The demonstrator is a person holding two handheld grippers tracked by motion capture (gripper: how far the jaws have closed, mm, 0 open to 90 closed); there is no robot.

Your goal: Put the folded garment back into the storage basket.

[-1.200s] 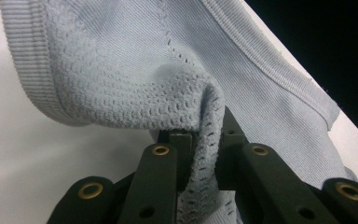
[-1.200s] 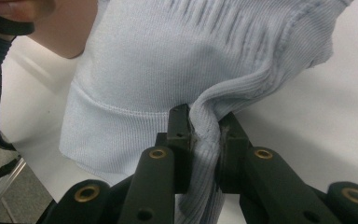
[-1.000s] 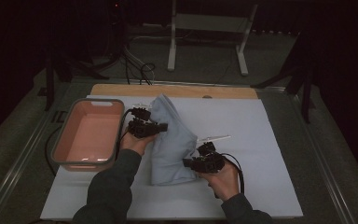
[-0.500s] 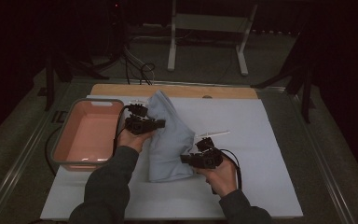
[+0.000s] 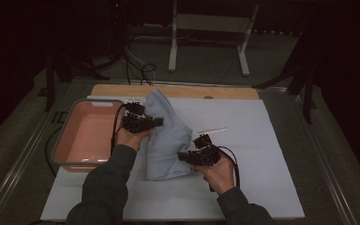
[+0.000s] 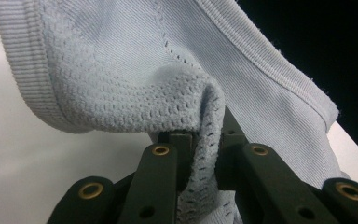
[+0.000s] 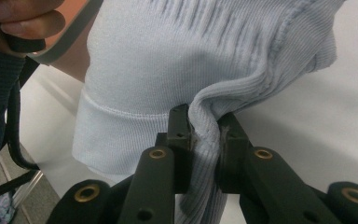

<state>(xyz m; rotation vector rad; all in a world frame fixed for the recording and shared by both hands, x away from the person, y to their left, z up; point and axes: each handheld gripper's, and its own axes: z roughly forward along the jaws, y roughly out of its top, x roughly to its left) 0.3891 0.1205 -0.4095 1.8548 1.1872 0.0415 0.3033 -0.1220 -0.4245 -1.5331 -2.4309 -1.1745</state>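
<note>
White table point(image 5: 262, 140) | pink bin point(image 5: 82, 136) bare | both tools clamp blue garment point(image 5: 168, 140)

The high view is dim and a little grainy; the room behind the table point(image 5: 272, 140) is almost black. The white table surface catches most of the light. Both gripper views are brighter and sharp on the cloth point(image 6: 135, 74), with soft shadows in its folds.

Pale-blue garment point(image 5: 166, 140) – soft ribbed knit cloth, pink tray point(image 5: 86, 136) – smooth plastic
</note>
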